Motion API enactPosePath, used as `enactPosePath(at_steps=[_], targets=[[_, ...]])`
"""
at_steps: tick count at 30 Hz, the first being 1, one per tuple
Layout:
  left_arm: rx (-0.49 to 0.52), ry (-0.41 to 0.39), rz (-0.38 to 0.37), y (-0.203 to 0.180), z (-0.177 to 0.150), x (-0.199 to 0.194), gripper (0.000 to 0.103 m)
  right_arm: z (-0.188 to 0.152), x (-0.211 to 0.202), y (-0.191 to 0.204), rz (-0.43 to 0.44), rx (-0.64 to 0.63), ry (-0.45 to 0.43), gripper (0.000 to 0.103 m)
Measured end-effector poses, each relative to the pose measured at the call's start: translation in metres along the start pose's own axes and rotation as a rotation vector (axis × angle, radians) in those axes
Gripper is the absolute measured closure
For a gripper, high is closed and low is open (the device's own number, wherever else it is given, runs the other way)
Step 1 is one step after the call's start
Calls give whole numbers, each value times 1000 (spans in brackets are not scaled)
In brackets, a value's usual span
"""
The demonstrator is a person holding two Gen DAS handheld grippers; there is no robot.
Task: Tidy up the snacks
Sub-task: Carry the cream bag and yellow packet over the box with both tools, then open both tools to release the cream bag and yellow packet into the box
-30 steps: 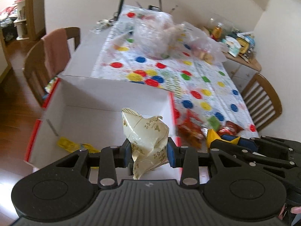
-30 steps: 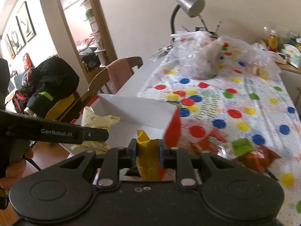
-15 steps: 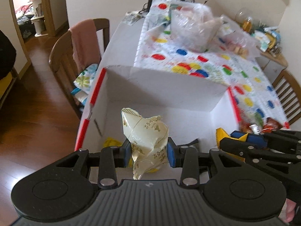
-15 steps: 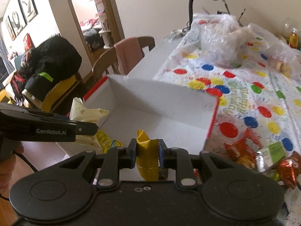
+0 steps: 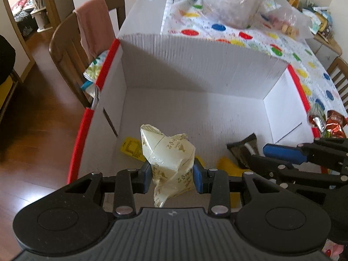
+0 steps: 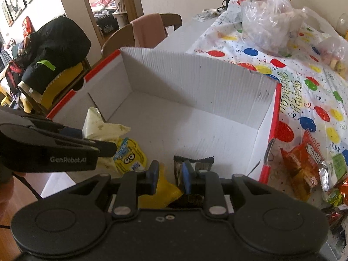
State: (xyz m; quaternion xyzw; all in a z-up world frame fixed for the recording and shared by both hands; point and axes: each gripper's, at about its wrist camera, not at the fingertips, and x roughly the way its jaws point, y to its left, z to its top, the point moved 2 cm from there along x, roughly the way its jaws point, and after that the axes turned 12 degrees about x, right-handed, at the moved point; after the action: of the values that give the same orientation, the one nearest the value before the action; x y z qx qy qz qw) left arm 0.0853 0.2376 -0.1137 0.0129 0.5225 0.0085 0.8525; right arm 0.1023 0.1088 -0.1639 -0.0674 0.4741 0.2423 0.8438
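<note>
Your left gripper [image 5: 171, 174] pinches a cream snack bag [image 5: 168, 152] between its blue pads, holding it above the near-left part of the white cardboard box [image 5: 195, 65]. Your right gripper [image 6: 168, 177] has its fingers spread, nothing between them; a plain yellow packet [image 6: 161, 192] lies just below them on the box floor. Inside the box, a yellow cartoon packet [image 6: 129, 155] sits at ten o'clock from the right gripper, and a dark packet [image 6: 193, 159] with a serrated edge sits at one o'clock, close to its right finger.

The box has red-edged side walls and stands on a table covered by a white cloth with coloured balloons [image 6: 304, 82]. At three o'clock from the box, orange and red snack packs [image 6: 304, 163] lie loose on the cloth. At twelve o'clock, further back, are clear plastic bags [image 6: 267, 21]. At eleven o'clock a wooden chair [image 5: 71, 50] carries a pink cloth [image 5: 93, 24]. The floor [image 5: 32, 130] is dark wood, and a doorway [image 6: 108, 0] opens onto another room.
</note>
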Motion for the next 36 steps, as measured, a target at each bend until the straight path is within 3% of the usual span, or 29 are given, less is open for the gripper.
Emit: enactPosePath(at_steps=[8, 12, 17, 25, 36], targets=[[-4, 4, -13, 0, -6, 2, 65, -2, -6, -1, 19, 11, 9, 75], [-16, -16, -23, 0, -6, -5, 49, 0, -13, -3, 38, 23, -1, 69], [-26, -45, -40, -1, -6, -19, 48, 0, -28, -9, 64, 55, -17, 67], [-19, -139, -68, -13, -4, -55, 36, 1, -67, -20, 118, 87, -72, 57], [9, -239, -131, -50, 4, -89, 28, -7, -119, -46, 133, 104, -163, 30]])
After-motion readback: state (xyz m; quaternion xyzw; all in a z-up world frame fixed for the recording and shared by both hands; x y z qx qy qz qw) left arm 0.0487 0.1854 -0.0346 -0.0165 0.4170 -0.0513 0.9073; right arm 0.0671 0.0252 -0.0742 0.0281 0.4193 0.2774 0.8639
